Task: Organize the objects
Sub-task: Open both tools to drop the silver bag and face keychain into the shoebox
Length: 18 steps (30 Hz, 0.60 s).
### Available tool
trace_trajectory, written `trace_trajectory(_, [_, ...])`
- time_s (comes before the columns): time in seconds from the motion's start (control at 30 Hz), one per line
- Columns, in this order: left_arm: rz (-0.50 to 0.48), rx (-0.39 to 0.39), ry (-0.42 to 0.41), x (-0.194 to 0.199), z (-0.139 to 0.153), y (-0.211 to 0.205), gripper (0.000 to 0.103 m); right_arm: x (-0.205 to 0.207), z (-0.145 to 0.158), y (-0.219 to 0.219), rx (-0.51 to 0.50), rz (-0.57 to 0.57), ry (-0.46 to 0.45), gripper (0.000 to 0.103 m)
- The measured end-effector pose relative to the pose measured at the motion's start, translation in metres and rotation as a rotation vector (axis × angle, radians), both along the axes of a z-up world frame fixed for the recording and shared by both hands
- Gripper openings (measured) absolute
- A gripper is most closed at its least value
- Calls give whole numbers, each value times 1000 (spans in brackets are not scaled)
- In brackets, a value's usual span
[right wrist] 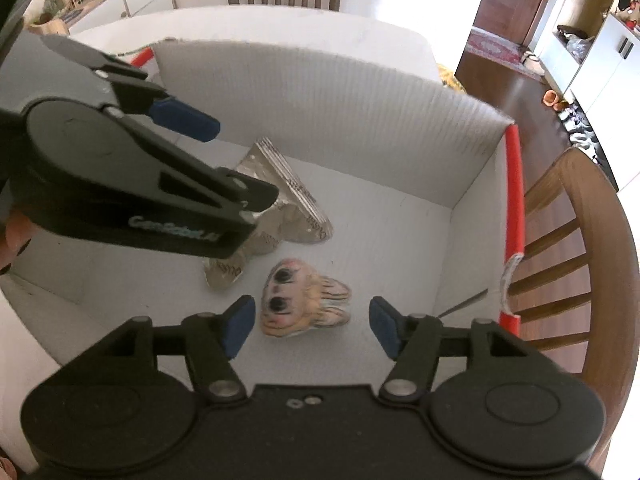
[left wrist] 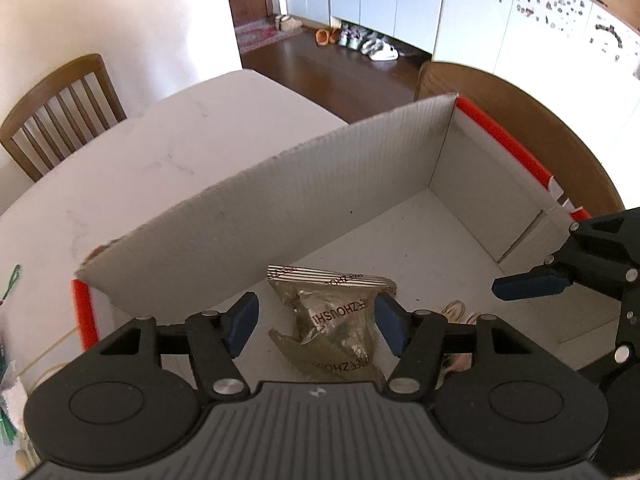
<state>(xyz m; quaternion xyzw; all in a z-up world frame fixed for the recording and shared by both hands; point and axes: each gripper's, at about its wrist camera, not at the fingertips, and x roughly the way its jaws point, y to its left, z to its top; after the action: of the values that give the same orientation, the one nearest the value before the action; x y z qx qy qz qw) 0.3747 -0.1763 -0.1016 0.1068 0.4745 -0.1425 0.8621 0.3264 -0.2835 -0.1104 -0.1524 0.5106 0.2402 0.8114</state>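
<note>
One open white cardboard box (right wrist: pixel 328 92) on the surface (left wrist: pixel 120 168) holds two things: a crumpled foil packet (left wrist: pixel 336 320) and one doll-face toy (right wrist: pixel 304 304). Left gripper (left wrist: pixel 316 324) and right gripper (right wrist: pixel 312 326) hover above, fingers wide.

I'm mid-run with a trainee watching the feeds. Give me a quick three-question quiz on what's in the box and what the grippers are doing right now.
1. True or false: the foil packet lies inside the cardboard box.
2. Which item sits between the fingers of the right gripper? A) foil packet B) cartoon-face toy C) green cord
3. Fill in: both the right gripper and the left gripper are ____, holding nothing.

Key: 1 true. 2 B; the toy lies on the box floor beside the packet. 3 open.
</note>
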Motion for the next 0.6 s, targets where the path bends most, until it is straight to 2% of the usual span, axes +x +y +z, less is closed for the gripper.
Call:
trace_trajectory(0.13, [10,-23,-44,-14,16,8,63,-8,18,-4,28,-8,-40,73])
trace_trajectory(0.3, [27,-44,-94,-26,35,21,64,-21,34,-5,64,-10,-78,74])
trace_trajectory(0.43, [40,-59,-131,-41,51,35,64,-33,48,-7,89,-12,-106,79])
trace_trajectory(0.5, [39,-71,-151,-50,58,41,69,-40,56,-6,97,-13,-120,80])
trace_trajectory(0.6, [44,-92,-178,-62,67,53,70,-51,69,2,105,-19,-135,81])
